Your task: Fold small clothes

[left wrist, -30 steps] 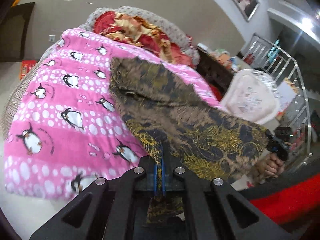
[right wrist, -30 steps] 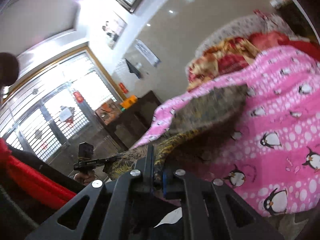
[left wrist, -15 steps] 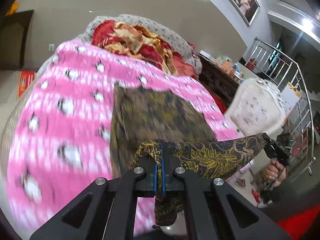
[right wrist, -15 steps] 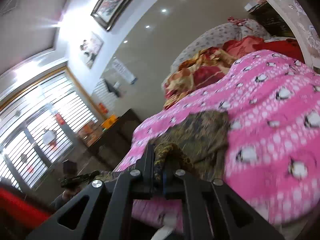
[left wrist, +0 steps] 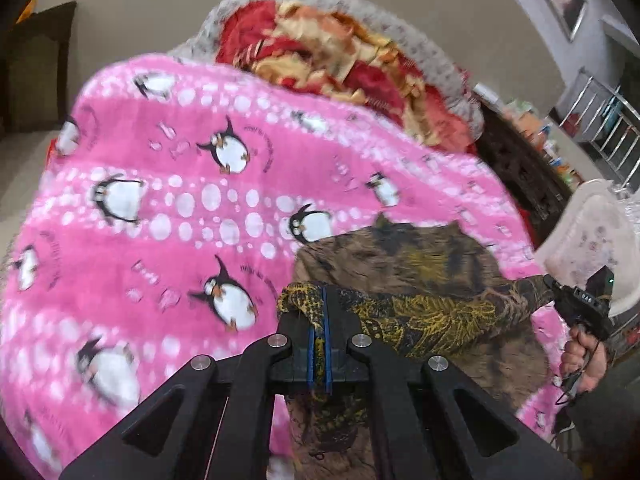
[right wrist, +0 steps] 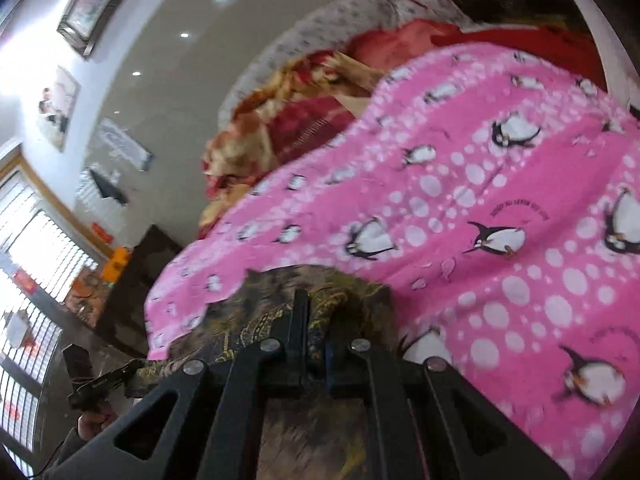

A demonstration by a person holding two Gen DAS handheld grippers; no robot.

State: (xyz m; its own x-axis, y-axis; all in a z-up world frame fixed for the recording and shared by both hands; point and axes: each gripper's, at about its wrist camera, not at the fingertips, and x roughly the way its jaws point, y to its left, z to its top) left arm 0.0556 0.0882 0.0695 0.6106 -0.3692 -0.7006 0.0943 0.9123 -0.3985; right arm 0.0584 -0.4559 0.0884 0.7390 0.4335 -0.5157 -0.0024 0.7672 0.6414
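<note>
A small brown garment with a gold leaf print (left wrist: 424,280) lies partly on the pink penguin blanket (left wrist: 180,208), its near edge lifted and stretched between both grippers. My left gripper (left wrist: 319,312) is shut on one corner of that edge. My right gripper (right wrist: 316,320) is shut on the other corner; it also shows in the left wrist view (left wrist: 576,300), held by a hand at the right. The garment shows in the right wrist view (right wrist: 256,312) folded toward the far side. The left gripper shows there at lower left (right wrist: 100,380).
A red and gold quilt (left wrist: 340,52) is heaped at the far end of the bed. A dark wooden cabinet (left wrist: 520,172) and a white chair back (left wrist: 588,240) stand to the right. Barred windows (right wrist: 28,280) are at the left in the right wrist view.
Both grippers have carried the garment's near edge forward over the blanket, folding it over itself. The visible flat part of the garment has become much shorter.
</note>
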